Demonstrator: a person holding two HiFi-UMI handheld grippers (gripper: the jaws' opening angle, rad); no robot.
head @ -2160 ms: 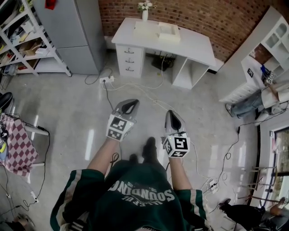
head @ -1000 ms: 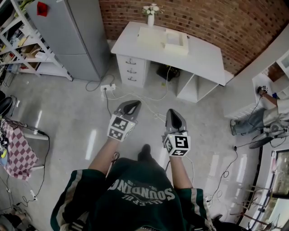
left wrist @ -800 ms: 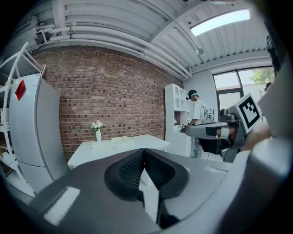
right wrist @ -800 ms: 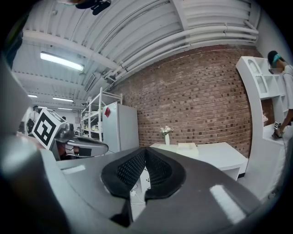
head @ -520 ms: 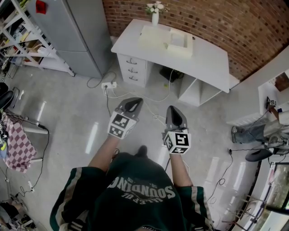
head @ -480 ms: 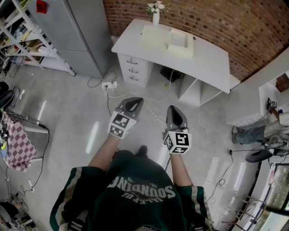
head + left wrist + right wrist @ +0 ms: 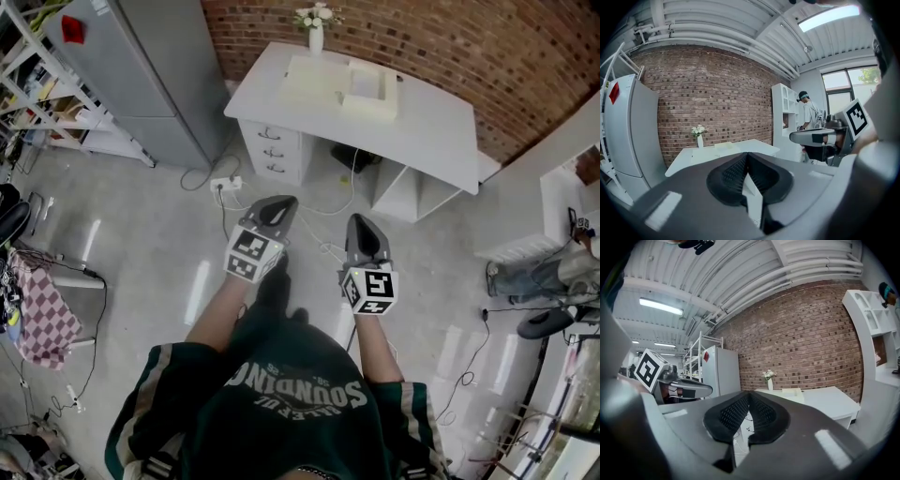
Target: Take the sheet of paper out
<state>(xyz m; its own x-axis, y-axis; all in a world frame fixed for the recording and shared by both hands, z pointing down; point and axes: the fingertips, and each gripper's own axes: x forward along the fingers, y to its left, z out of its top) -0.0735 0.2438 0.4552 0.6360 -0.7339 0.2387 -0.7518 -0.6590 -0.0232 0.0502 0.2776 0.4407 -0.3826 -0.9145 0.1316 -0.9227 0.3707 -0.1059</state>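
At the far left of the head view a white shelving rack stands against the wall, with a checked cloth draped lower down beside it. Next comes a tall grey cabinet with a red tag near its top. A power strip lies on the floor in front of the cabinet, and cables run from it toward the desk. The person's arms reach forward over the floor. The left gripper is held out short of the desk, well apart from it; in the left gripper view its jaws are clenched together with nothing between them. The right gripper is held beside it, a little lower in the picture, and the right gripper view shows its jaws pressed tip to tip and empty too. The white desk stands against a brick wall, with three drawers on its left side. A vase of white flowers stands at its back edge, and just beside the vase lie two pale flat trays, touching each other. The sheet of paper cannot be made out from here; if it is anywhere it is among those trays, far from both grippers. At the far right edge another person is partly in view beside white shelves.
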